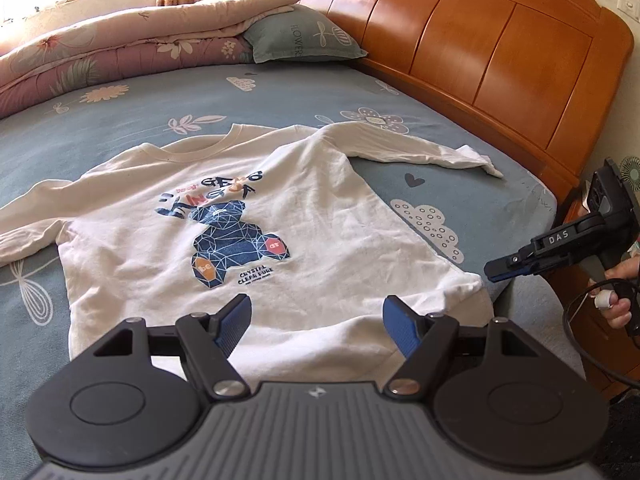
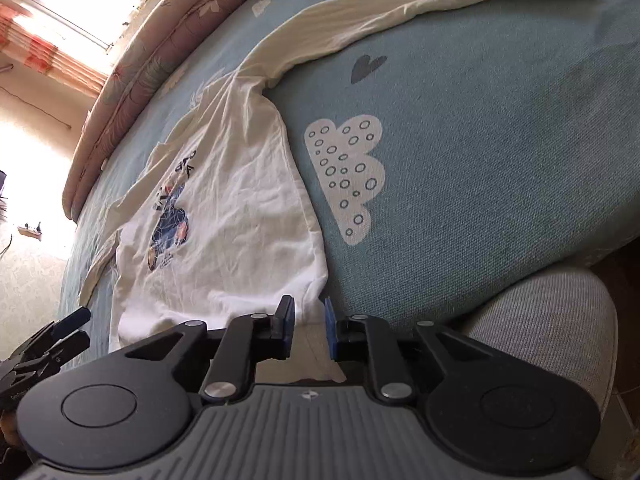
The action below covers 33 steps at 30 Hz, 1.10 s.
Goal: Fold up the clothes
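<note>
And here's the shirt point(image 1: 256, 232), a white long-sleeved top with a blue bear print on the chest, lying flat and face up on the blue flowered bedsheet point(image 1: 140, 120). Neckline away from us, hem toward the near edge of the bed. One sleeve point(image 1: 404, 148) stretches out toward the wooden headboard point(image 1: 460, 40), its cuff crumpled at the end; the other sleeve runs off to the opposite side and bends back along the body.

The left gripper point(image 1: 316, 320) hovers over the hem, jaws spread wide, blue pads apart with only the shirt's lower edge showing between them, nothing pinched. Off to the side, the right gripper point(image 1: 496, 272) sits just past the shirt's bottom corner at the edge of the bed, held by a hand point(image 1: 616, 300) with a cable trailing below.

Switch to the right wrist view: the right gripper's jaws stand a narrow gap apart, not pressed together, and the shirt's corner lies just ahead of the fingertips point(image 2: 286, 312), with cloth visible through the gap but no grip on it. The left gripper shows at the lower edge of this view, beside the hem.

Behind it all, a folded pink quilt point(image 1: 100, 64) lines the far side of the bed, and a grey-green pillow point(image 1: 300, 36) leans against the headboard
</note>
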### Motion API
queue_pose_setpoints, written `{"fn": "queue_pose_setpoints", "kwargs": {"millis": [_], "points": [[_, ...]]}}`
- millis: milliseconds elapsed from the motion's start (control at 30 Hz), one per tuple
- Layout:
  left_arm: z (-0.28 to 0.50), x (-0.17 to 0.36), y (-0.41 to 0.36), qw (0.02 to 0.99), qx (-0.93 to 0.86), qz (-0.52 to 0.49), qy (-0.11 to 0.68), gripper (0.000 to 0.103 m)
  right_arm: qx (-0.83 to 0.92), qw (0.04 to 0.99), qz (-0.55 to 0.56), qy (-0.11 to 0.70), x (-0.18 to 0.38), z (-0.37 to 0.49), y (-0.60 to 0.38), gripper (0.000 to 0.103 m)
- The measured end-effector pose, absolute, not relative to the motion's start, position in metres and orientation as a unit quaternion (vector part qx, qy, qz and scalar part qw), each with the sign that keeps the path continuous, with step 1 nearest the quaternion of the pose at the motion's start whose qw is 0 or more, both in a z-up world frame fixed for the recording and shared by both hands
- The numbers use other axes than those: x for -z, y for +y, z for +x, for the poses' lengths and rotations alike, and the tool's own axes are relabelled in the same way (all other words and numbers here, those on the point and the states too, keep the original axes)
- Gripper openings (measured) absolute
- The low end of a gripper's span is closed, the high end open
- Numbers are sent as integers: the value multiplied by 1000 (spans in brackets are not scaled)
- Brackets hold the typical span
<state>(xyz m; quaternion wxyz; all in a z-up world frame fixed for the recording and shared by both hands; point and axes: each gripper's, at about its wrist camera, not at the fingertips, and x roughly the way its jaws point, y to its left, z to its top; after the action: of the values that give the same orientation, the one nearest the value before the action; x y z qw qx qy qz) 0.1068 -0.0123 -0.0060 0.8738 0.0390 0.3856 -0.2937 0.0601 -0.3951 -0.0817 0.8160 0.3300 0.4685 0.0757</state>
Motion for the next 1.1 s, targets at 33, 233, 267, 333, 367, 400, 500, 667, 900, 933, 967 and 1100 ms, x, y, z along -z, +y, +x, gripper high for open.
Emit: {"fn": "queue_pose_setpoints", "kwargs": {"millis": [33,233,267,333,367,400,500,667,900,933,967,1100], "points": [[109,7,-8,873,286,40,393,73,-80,821,329,460,77,61,-394,25],[123,8,22,865,245,25,437,73,-150,838,305,427,55,83,-361,41],[126,8,29,864,237,17,445,73,-169,838,295,426,53,88,-351,43],[131,7,42,864,215,5,455,73,-205,840,269,424,49,97,-327,48],[133,6,48,865,204,0,458,73,-223,842,253,422,47,102,-314,52],[134,5,55,865,196,-5,461,73,-240,843,230,422,45,107,-300,57],[137,1,73,866,171,-21,469,73,-287,848,157,418,39,118,-256,65],[131,-4,93,873,151,-35,462,73,-364,840,27,402,33,121,-180,74],[125,-4,117,879,130,-61,454,73,-475,787,-117,376,47,100,-92,54],[124,-4,119,880,129,-65,452,73,-480,782,-139,373,52,97,-81,49],[124,-4,120,881,130,-66,450,73,-474,785,-165,363,57,93,-73,47],[122,-3,122,884,137,-66,443,73,-463,783,-241,339,73,83,-50,42]]}}
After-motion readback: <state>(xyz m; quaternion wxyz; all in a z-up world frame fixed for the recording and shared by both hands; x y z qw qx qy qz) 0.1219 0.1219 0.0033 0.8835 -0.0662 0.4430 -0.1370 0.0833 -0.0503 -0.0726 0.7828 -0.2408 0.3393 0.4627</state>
